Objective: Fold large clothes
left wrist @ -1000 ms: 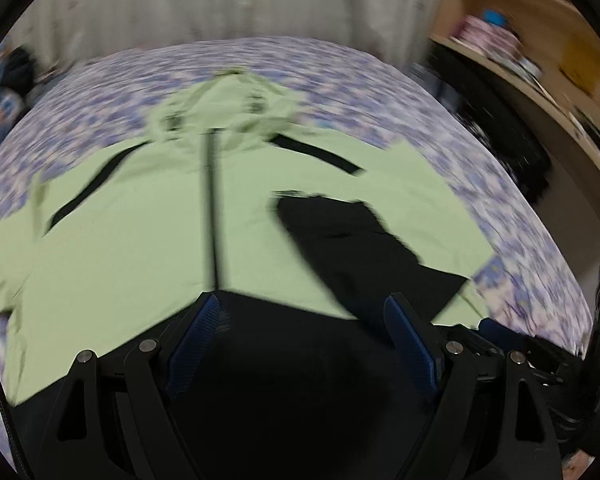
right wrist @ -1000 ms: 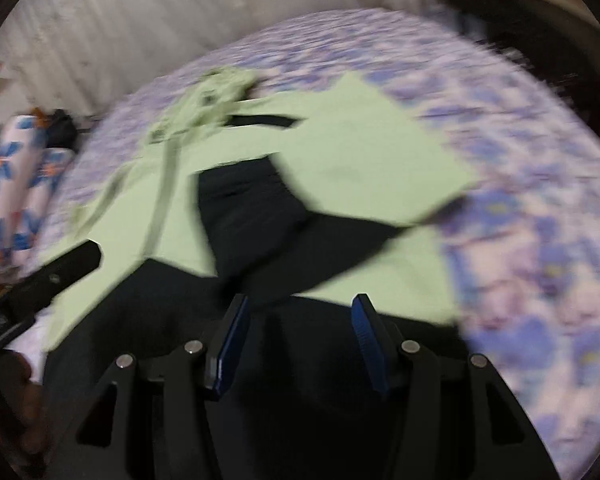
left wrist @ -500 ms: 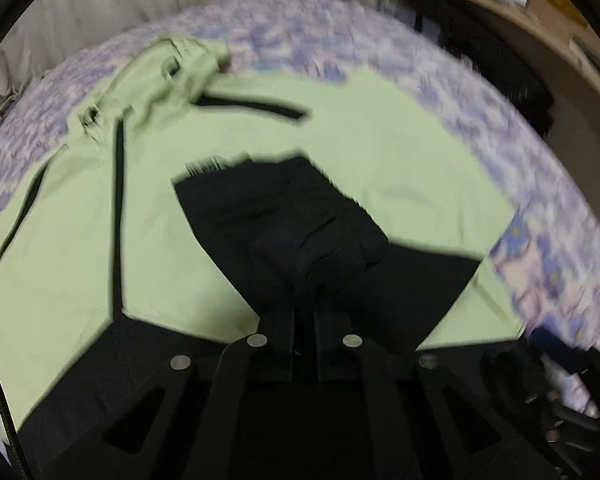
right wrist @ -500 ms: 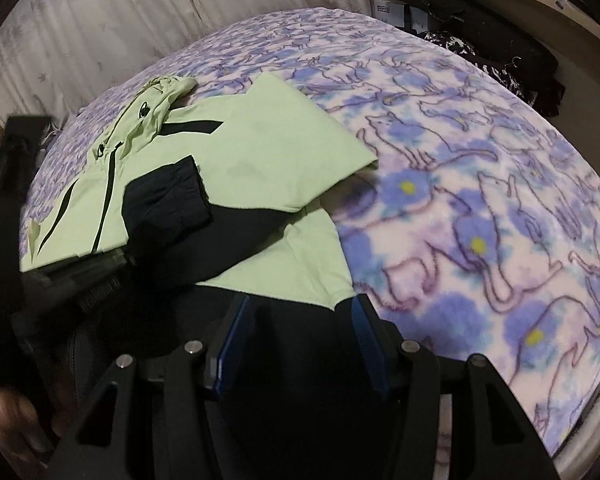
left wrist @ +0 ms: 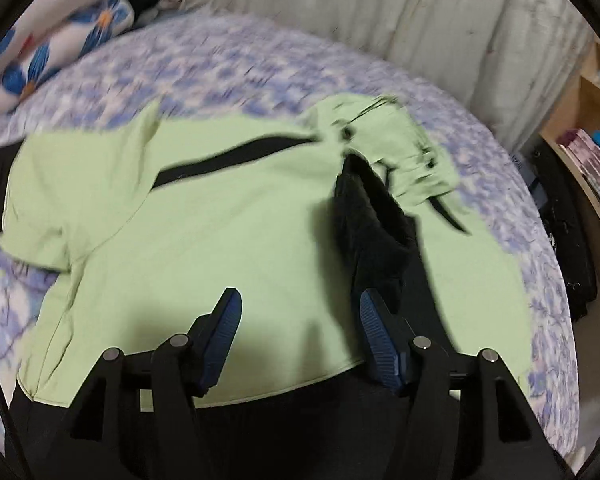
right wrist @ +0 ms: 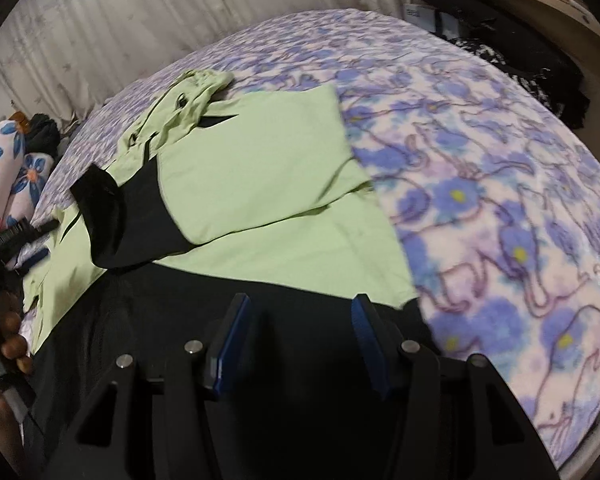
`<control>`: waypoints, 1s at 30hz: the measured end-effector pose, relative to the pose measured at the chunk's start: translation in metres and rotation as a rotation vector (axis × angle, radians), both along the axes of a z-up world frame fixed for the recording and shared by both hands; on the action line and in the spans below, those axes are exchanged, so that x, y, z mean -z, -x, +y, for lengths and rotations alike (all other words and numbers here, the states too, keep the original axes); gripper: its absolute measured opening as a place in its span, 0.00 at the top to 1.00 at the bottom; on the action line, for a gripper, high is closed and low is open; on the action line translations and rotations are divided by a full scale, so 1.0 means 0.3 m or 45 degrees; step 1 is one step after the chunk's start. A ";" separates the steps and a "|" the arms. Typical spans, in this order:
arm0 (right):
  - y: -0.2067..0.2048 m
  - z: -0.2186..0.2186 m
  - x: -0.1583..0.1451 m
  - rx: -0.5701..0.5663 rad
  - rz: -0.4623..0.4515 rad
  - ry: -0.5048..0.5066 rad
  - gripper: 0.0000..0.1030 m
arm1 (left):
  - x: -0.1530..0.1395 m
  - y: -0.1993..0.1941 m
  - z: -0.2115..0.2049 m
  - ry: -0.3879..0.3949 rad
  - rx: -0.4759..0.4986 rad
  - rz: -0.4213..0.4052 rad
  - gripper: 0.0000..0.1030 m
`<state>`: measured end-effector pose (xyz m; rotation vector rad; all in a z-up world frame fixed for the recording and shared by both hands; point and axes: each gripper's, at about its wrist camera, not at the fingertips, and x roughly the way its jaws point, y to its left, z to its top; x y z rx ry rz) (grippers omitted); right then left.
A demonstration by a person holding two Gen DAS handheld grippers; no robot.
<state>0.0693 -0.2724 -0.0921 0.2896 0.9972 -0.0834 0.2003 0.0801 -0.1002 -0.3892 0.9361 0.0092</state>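
Both hand-held grippers, left point(left wrist: 300, 334) and right point(right wrist: 298, 344), were held apart and empty; the jacket's point(left wrist: 204, 232) other sleeve point(left wrist: 60, 216) was best folded flat.

surface: bed point(right wrist: 500, 208), purple floral blanket | on it: green-black jacket point(right wrist: 260, 184), floral pillows point(left wrist: 60, 40)

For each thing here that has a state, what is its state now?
jacket: lying flat on the bed, one sleeve folded across its front
black cuff: resting on the jacket
left gripper: open, jaws have just been opening, nothing between them
right gripper: open, holding nothing
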 end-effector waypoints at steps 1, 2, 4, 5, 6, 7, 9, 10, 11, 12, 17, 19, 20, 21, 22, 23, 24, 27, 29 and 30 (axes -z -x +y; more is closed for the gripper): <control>-0.008 0.004 -0.004 -0.003 -0.004 -0.007 0.49 | 0.009 -0.002 0.010 0.024 0.010 -0.001 0.42; -0.021 0.007 -0.013 -0.006 -0.009 -0.020 0.49 | 0.015 -0.005 0.021 0.059 0.029 -0.002 0.42; -0.050 0.010 -0.032 -0.009 -0.021 -0.041 0.48 | 0.012 -0.028 0.037 0.137 0.076 0.000 0.38; -0.068 0.007 -0.045 -0.010 -0.034 -0.056 0.44 | 0.010 -0.044 0.034 0.153 0.096 0.000 0.34; -0.085 0.005 -0.056 -0.009 -0.045 -0.065 0.41 | 0.007 -0.069 0.032 0.148 0.120 0.003 0.24; -0.110 -0.004 -0.071 -0.005 -0.060 -0.076 0.37 | 0.009 -0.085 0.033 0.130 0.130 0.002 0.19; -0.165 -0.026 -0.093 0.014 -0.081 -0.075 0.34 | 0.031 -0.149 0.030 0.027 0.145 0.038 0.19; -0.203 -0.044 -0.102 0.029 -0.084 -0.066 0.32 | 0.044 -0.177 0.033 -0.001 0.143 0.062 0.19; -0.245 -0.067 -0.108 0.041 -0.084 -0.066 0.32 | 0.068 -0.213 0.038 -0.010 0.154 0.094 0.19; -0.288 -0.089 -0.108 0.043 -0.082 -0.076 0.32 | 0.090 -0.236 0.043 -0.005 0.166 0.121 0.19; -0.530 -0.222 -0.037 0.033 0.013 -0.062 0.32 | 0.198 -0.331 0.052 0.030 0.224 0.213 0.51; -0.641 -0.268 0.025 0.031 0.081 -0.074 0.32 | 0.196 -0.348 0.033 0.010 0.235 0.203 0.67; -0.691 -0.290 0.060 0.044 0.113 -0.079 0.32 | 0.189 -0.356 0.019 -0.004 0.246 0.183 0.70; -0.719 -0.299 0.085 0.045 0.134 -0.092 0.32 | 0.186 -0.363 0.007 -0.017 0.255 0.173 0.73; -0.748 -0.312 0.112 0.053 0.155 -0.105 0.32 | 0.177 -0.374 -0.006 -0.040 0.262 0.158 0.75; -0.770 -0.321 0.138 0.061 0.173 -0.124 0.32 | 0.162 -0.386 -0.023 -0.075 0.271 0.135 0.76; -0.788 -0.323 0.162 0.061 0.180 -0.138 0.33 | 0.146 -0.398 -0.038 -0.119 0.272 0.106 0.77; -0.810 -0.301 0.125 0.026 0.089 -0.053 0.98 | 0.109 -0.427 -0.058 -0.194 0.257 0.045 0.78; -0.810 -0.304 0.092 0.049 -0.017 -0.041 0.98 | 0.114 -0.444 -0.055 -0.218 0.225 0.037 0.78; -0.818 -0.298 0.106 0.063 -0.012 -0.018 0.98 | 0.131 -0.453 -0.051 -0.221 0.205 0.055 0.78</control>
